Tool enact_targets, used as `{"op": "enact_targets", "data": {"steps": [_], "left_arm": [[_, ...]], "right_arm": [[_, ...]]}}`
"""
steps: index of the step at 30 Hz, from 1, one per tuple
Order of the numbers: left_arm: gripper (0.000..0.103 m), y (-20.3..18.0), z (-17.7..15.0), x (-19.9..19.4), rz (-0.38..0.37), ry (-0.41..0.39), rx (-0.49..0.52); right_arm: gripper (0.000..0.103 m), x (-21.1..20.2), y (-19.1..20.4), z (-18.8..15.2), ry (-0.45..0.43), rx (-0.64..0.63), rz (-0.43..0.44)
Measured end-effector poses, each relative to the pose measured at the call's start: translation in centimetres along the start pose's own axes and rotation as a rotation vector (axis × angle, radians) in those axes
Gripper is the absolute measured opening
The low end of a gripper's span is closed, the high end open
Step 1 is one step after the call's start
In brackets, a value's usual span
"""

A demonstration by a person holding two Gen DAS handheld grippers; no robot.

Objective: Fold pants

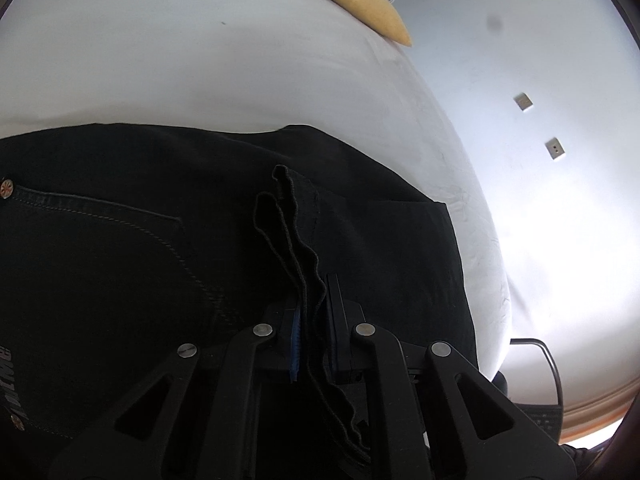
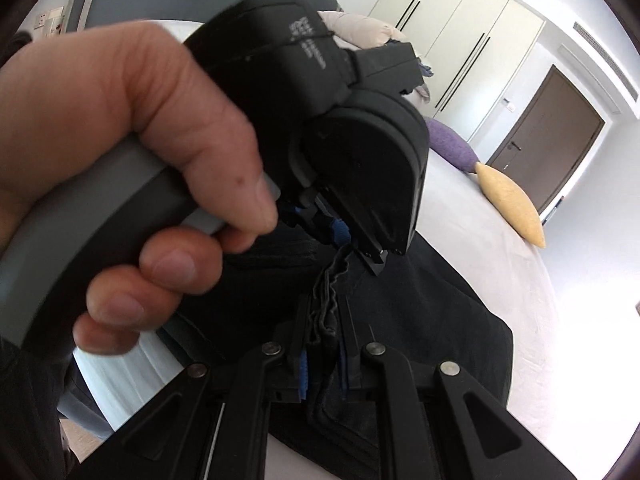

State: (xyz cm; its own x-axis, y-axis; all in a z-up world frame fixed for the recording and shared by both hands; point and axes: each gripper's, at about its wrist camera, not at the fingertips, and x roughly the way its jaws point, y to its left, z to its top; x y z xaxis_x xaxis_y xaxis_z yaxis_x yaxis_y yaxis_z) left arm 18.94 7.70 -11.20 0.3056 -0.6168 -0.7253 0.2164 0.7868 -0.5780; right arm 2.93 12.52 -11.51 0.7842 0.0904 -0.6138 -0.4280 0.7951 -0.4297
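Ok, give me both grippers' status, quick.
Left gripper: shut on a bunched hem of the black pants.
Right gripper: shut on another bunched edge of the pants, close beside the left one.

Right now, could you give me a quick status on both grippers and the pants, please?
Left gripper shut on black pants hem. Right gripper shut on bunched hem too. Pants on white bed. Yellow pillow well clear.
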Motion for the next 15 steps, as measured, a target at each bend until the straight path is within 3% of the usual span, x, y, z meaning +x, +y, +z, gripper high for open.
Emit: {"op": "enact_targets", "data": {"steps": [3,4,7,10,11,13,15], "left_arm": [[0.009,1.1,-0.1,-0.4,0.017,-0.01,0.0],[0.009,0.9,-1.3,-0.1,0.02,-0.013,-0.002],[0.013,3.3,-2.5,-0.8,0.048,-0.011,-0.016],[0.014,3.9,-3.3,-1.2,0.054,-0.003,-0.014],[0.014,3.9,-3.4,-1.6,0.07,-0.007,-0.006],[0.014,4.0,-3.6,-2.9,0.121,-0.022,0.01],[0.014,3.9,-3.6,-4.2,0.213,-0.041,0.026]], "right_arm": [[0.012,0.4,0.0,-0.2,0.012,-0.013,0.013],[0.012,0.8,-2.3,0.1,0.013,-0.014,0.014],[0.014,1.6,-3.2,-0.1,0.027,-0.02,0.028],[0.026,2.5,-3.8,-0.6,0.056,-0.02,0.09],[0.034,1.8,-4.2,-1.2,0.041,-0.011,0.093],[0.049,0.8,-5.0,-2.0,0.031,0.027,0.112],[0.053,-0.7,-7.1,-3.1,0.022,0.101,0.173]]}}
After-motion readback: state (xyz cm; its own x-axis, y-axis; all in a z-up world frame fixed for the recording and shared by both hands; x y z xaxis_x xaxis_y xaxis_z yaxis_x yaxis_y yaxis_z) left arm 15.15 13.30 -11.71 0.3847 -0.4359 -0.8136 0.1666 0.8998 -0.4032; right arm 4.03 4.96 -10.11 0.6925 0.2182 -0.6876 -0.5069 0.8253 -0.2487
